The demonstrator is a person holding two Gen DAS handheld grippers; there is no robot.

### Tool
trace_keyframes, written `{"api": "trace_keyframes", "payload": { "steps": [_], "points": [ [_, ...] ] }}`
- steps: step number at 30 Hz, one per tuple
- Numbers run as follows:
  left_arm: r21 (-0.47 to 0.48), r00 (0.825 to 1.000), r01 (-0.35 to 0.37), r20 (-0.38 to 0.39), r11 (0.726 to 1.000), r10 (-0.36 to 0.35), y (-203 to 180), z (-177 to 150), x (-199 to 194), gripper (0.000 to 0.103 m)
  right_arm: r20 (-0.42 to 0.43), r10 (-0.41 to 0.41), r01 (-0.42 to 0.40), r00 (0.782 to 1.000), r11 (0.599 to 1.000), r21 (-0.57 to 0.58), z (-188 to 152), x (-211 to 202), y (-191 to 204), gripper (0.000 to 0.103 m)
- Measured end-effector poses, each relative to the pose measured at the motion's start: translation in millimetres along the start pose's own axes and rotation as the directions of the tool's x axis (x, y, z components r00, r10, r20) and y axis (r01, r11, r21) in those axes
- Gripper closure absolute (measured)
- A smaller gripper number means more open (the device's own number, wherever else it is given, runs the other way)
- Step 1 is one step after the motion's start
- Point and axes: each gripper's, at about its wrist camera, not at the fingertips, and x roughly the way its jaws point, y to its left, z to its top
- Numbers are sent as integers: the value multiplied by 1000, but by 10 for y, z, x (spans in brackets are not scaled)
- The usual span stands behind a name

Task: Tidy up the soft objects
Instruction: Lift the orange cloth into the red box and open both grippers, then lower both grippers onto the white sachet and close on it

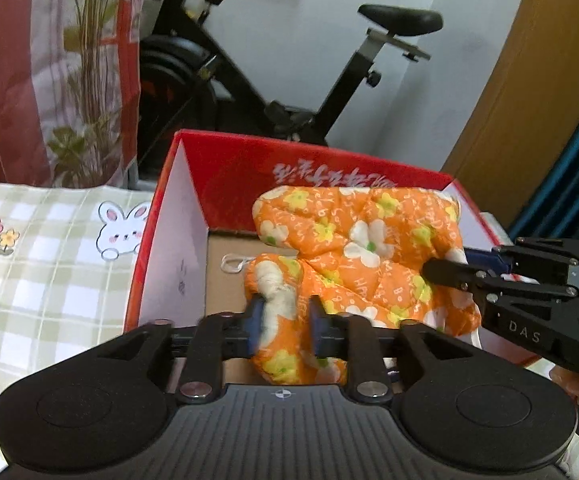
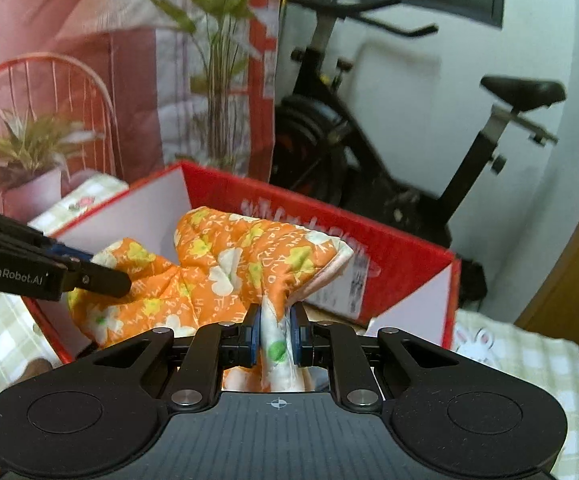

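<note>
An orange quilted cloth with white and yellow flowers (image 1: 369, 240) (image 2: 241, 264) hangs bunched over an open red cardboard box (image 1: 229, 168) (image 2: 409, 248), partly inside it. My left gripper (image 1: 285, 320) stands open with a fold of the cloth's near end loosely between its blue pads. It also shows at the left of the right wrist view (image 2: 105, 276). My right gripper (image 2: 276, 336) is shut on a thin white-lined edge of the cloth. It reaches in from the right in the left wrist view (image 1: 437, 270). A white string loop (image 1: 233, 264) lies on the box floor.
The box sits on a green checked cover with a rabbit print (image 1: 49, 260) (image 2: 509, 360). Behind it stand a black exercise bike (image 1: 289, 80) (image 2: 369, 140), a red and pink curtain with a plant print (image 1: 49, 60) and a wooden door (image 1: 549, 80).
</note>
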Motion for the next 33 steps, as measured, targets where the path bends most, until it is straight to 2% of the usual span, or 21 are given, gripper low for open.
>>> {"api": "trace_keyframes", "payload": {
  "steps": [1, 5, 9, 10, 12, 13, 20, 25, 33],
  "points": [
    [-3, 1000, -3, -1, 1000, 3, 23, -4, 5, 59, -17, 10, -10, 1000, 1000, 0, -17, 37, 2, 89],
    [9, 1000, 7, 6, 1000, -7, 28, 7, -2, 51, -84, 34, -36, 996, 999, -29, -69, 159, 39, 89],
    [23, 1000, 3, 14, 1000, -4, 1, 7, -2, 49, -134, 33, -35, 990, 999, -10, -77, 235, 41, 88],
    [23, 1000, 3, 15, 1000, -4, -8, 3, -5, 49, -143, 24, -26, 989, 1000, -7, -83, 254, 44, 86],
    [27, 1000, 0, 19, 1000, 0, -31, 20, -6, 49, -154, -8, 7, 988, 1000, -8, -93, 271, 57, 75],
    [31, 1000, -2, 23, 1000, 2, -36, 20, -24, 49, -155, -23, 23, 988, 1000, -4, -97, 266, 47, 73],
    [50, 998, 0, 55, 999, -3, -93, 4, -194, 48, -95, -67, 69, 993, 997, 22, -51, 19, 14, 60],
    [84, 996, 0, 87, 996, -7, -172, -67, -424, 48, -34, -46, 47, 998, 998, 44, -35, -316, 65, 60],
    [72, 996, 13, 88, 997, -19, -216, -368, -739, 48, 39, -4, 1, 999, 998, 57, -190, -852, 277, 60]
  ]
}}
